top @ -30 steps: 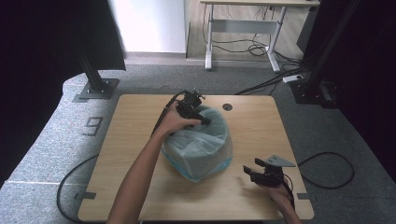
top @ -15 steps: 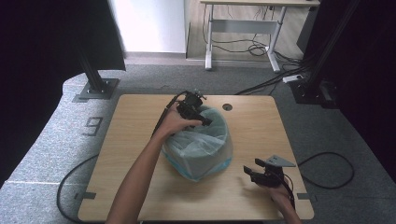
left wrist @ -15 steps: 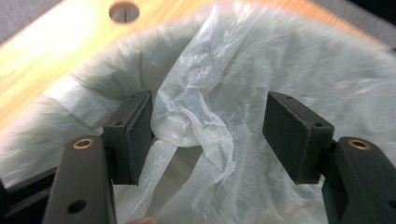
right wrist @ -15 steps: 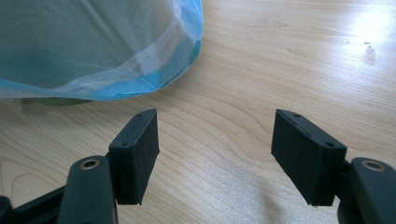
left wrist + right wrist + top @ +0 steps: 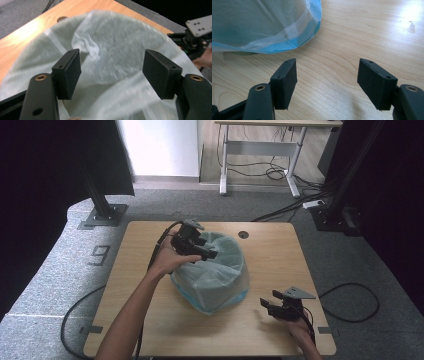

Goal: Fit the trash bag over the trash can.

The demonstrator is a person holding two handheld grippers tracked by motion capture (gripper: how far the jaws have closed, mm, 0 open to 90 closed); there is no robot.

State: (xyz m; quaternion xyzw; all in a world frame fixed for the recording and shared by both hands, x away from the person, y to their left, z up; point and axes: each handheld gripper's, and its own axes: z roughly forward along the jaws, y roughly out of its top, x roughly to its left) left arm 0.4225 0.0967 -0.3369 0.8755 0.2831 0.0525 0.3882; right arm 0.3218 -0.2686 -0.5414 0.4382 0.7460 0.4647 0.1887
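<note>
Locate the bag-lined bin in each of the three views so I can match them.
High view: the bag-lined bin sits mid-table, left gripper at its far-left rim.
Left gripper view: the bin's pale liner spreads behind both open jaws.
Right gripper view: the bin's side is at upper left.
Shared landmark: the wooden table, at the top-left corner in the left gripper view.

My jaws are matte black, with brass-coloured rings at their pivots, on both my left gripper (image 5: 113, 72) and my right gripper (image 5: 328, 82). The bag (image 5: 212, 272) is pale, translucent blue-green with a brighter blue hem (image 5: 294, 42). The table (image 5: 280, 255) is light wood with fine grain lines.
</note>
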